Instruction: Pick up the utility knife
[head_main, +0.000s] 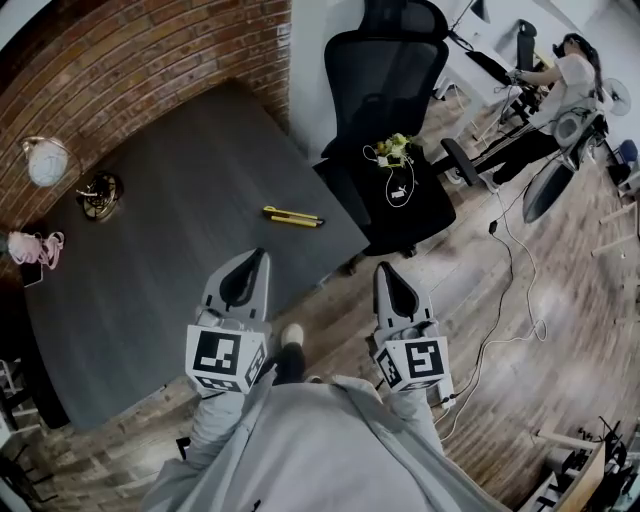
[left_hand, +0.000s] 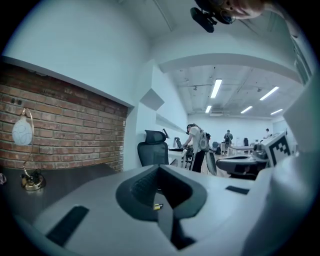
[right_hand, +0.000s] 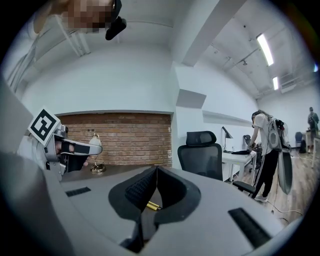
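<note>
L claw (head_main: 260, 256) is closed, jaw tips pressed together w/ nothing between them; its own view shows the same (left_hand: 159, 167). R claw (head_main: 384, 270) is likewise closed & empty, tips meeting in a thin line in its view (right_hand: 156, 168). Both point toward the top of the head view, side by side at lower centre: the L one over the near edge of the dark grey table (head_main: 150, 260), the R one over the wood floor (head_main: 520, 400) just off the table's right corner.

The utility knife (head_main: 292, 216), yellow w/ a dark strip, lies flat on the table near its right edge, centre of frame, above both claws & well apart from them. In each gripper view it shows only as a small yellow bit through the gap below the tips (left_hand: 157, 206) (right_hand: 153, 205).

A black office chair (head_main: 390, 90) stands at top centre, just right of the table. A globe lamp (head_main: 47, 162) sits at the table's upper-left end, by the brick wall (head_main: 150, 60).
</note>
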